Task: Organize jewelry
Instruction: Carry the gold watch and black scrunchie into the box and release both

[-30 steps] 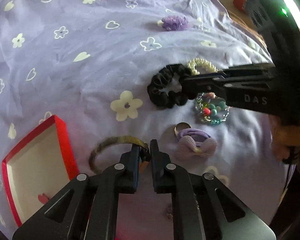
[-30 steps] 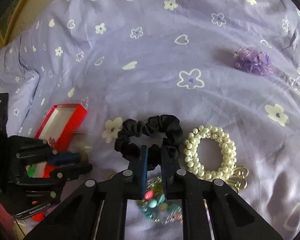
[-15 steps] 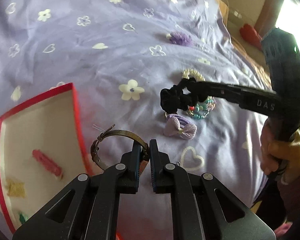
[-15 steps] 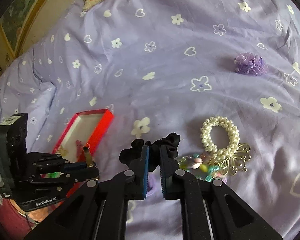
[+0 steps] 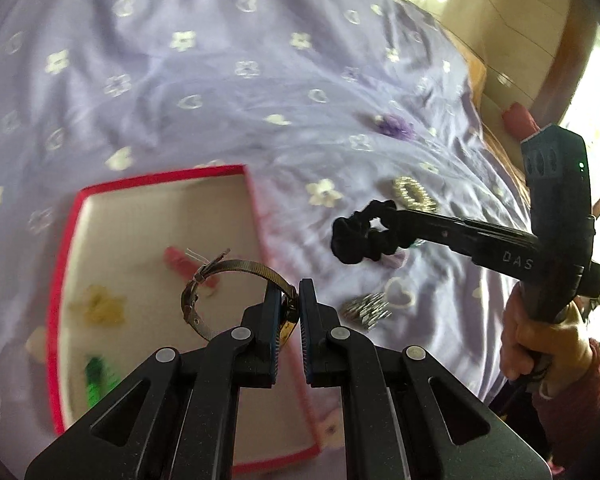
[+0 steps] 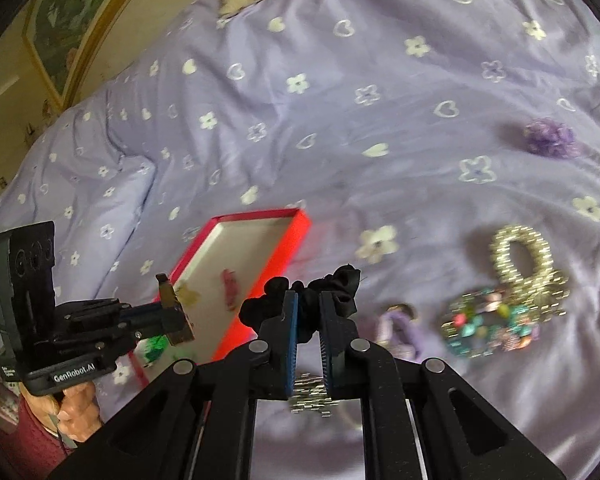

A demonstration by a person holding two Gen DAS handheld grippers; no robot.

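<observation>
Left claw (image 5: 290, 314): we have it clamped on the gold-faced wristwatch with a metal mesh band (image 5: 228, 280), held in the air above the tray.
Right claw (image 6: 308, 320): we have it pinched on the black fabric scrunchie (image 6: 320, 286), lifted clear of the bed, just right of the tray's near corner.
Bed: we work over a lilac bedspread printed with white hearts and flowers (image 6: 340, 92).
Tray: our shallow red cardboard box with a cream floor (image 5: 256, 208) lies on the bedspread and holds a pink clip (image 5: 178, 260), a yellow piece (image 5: 100, 304) and a green piece (image 5: 96, 376), all blurred.
Loose pieces, right wrist view: we see a pearl bead bracelet (image 6: 520, 256) touching a multicoloured bead bracelet (image 6: 488, 328); a lilac bow hair tie (image 6: 400, 328) lies left of them.
Silver clip (image 5: 366, 308): it lies on the bedspread just right of the tray.
Purple flower clip (image 6: 550, 138): it sits well apart, farther up the bed.
</observation>
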